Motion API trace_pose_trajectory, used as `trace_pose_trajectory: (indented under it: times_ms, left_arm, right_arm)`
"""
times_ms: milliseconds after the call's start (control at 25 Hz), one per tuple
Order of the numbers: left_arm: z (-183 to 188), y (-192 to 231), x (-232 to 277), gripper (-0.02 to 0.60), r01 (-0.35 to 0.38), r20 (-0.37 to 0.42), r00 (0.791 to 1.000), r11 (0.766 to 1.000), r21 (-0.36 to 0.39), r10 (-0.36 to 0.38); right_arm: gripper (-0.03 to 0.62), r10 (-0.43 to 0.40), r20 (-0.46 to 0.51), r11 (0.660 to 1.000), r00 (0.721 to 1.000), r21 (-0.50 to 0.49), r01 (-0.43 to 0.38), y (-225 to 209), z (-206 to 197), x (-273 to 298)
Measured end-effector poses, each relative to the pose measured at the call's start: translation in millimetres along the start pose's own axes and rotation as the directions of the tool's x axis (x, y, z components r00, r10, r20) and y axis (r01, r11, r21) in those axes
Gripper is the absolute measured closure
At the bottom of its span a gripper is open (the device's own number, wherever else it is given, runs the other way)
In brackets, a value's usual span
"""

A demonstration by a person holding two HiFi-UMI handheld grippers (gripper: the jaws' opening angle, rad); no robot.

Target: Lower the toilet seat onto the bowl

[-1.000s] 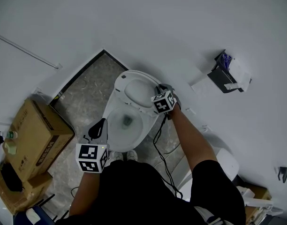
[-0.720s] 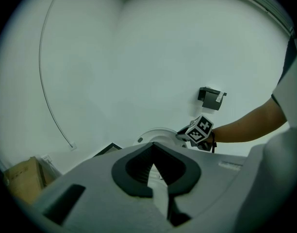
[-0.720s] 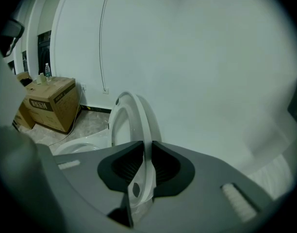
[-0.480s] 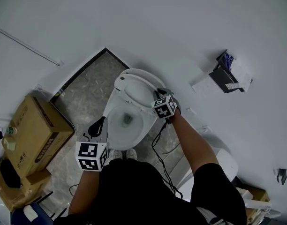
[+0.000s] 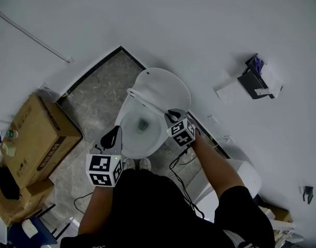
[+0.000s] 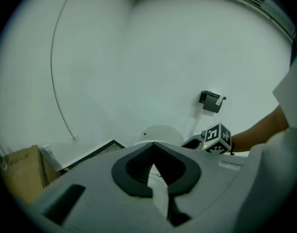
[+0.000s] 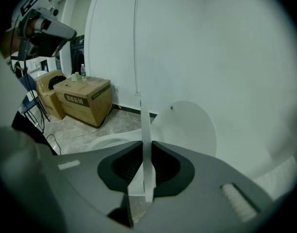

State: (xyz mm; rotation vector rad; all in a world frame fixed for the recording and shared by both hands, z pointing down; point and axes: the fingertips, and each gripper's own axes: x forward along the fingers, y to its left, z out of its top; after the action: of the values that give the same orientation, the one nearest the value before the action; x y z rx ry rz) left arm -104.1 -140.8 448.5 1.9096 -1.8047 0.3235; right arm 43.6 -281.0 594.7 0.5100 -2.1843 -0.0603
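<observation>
The white toilet bowl [image 5: 142, 151] stands on a grey tiled floor, its round lid [image 5: 168, 87] upright against the wall. The seat [image 5: 147, 103] hangs part-way between lid and bowl and shows as a thin tilted strip. My right gripper [image 5: 170, 115] is shut on the seat's front right edge. In the right gripper view the seat [image 7: 144, 125] runs edge-on between the pads of the right gripper [image 7: 147, 152], with the lid [image 7: 187, 130] behind. My left gripper [image 5: 114, 133] hovers at the bowl's left rim, shut and empty. The left gripper [image 6: 152, 147] faces the lid [image 6: 160, 131].
Cardboard boxes [image 5: 36, 138] stand left of the toilet, also in the right gripper view [image 7: 83, 97]. A paper holder [image 5: 256, 76] hangs on the wall at right. A black cable [image 5: 176, 164] trails on the floor beside the bowl. A white bin [image 5: 246, 177] sits at right.
The seat has swung away from the lid and down toward the bowl. My right gripper came toward me with it. The left gripper shifted slightly toward the bowl.
</observation>
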Motion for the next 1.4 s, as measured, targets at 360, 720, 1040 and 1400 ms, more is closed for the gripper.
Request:
trace_pose_trajectory:
  times_ms: [360,720,1040,1400]
  left_arm:
    - [-39.0,19.5,-30.6,0.574,-0.037,-0.024,0.999,0.998,-0.049,0.036]
    - [-84.4,42.1,-51.0,0.574,-0.080,-0.071,0.995,0.992,-0.094,0.073]
    - [-106.0,46.3,-45.3,0.574,-0.084,-0.096,0.993,0.992,-0.096,0.074]
    - [-143.0,57.8,-30.8,0.574,-0.099,-0.125,0.988,0.991,-0.094,0.087]
  right_arm:
    - [0.497,0.220,-0.084,0.968,0.972,-0.103,-0.228,129.5,-26.1,9.2]
    - [0.464,0.310,-0.150,0.942,0.939,-0.084,-0.324,185.8,-46.9,27.8]
    - [0.431,0.389,-0.230,0.903,0.892,-0.094,-0.418,233.7,-72.2,48.6]
    - [0.396,0.438,-0.313,0.862,0.843,-0.120,-0.492,284.4,-109.6,85.1]
